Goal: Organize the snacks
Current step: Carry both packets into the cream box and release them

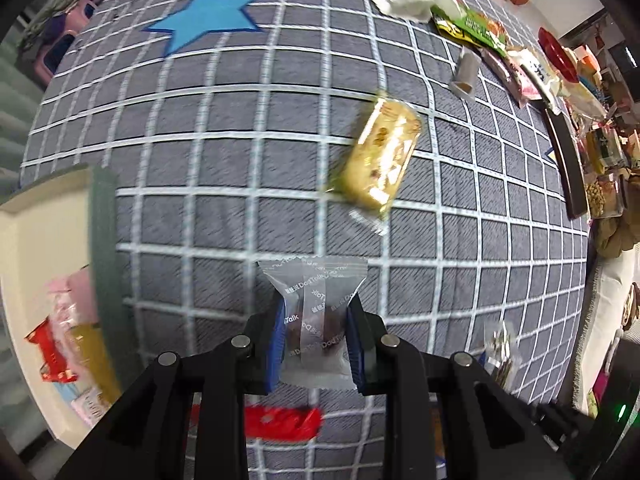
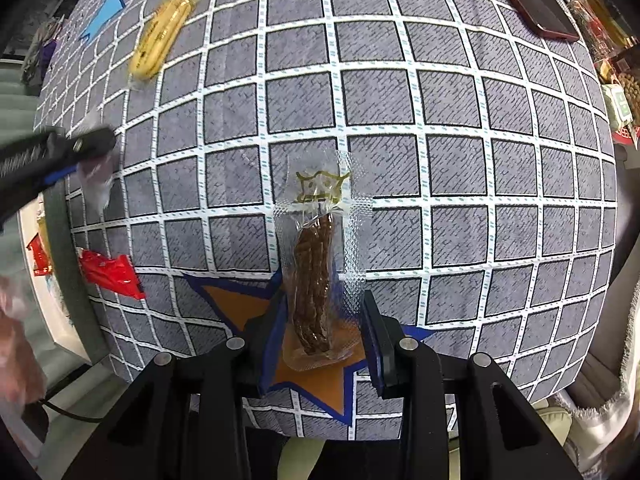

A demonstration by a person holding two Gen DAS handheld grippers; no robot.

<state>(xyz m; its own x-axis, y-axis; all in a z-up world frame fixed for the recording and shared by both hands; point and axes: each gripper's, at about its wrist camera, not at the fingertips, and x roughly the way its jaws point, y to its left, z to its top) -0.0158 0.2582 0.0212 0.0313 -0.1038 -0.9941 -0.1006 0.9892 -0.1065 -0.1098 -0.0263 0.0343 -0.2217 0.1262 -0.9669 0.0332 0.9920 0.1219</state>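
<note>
Between the left gripper's closed jaws sits a small translucent wrapped sweet, the right gripper clamping a clear jerky-stick pouch (keep both level, I'd judge) toward the cream green-rimmed box leftward.

The bench cloth is grey with a white grid, a light-blue star outlined in darker blue, and an orange star edged in navy. The left tool is black with blue pads and grips a frosted translucent wrapper printed in white over a dark brown filling. The right tool is black with blue pads around a clear packet of brown sticks with an olive-yellow emblem. A golden-yellow packet and a red wrapper lie on the cloth. The tray is cream with a grey-green rim.
</note>
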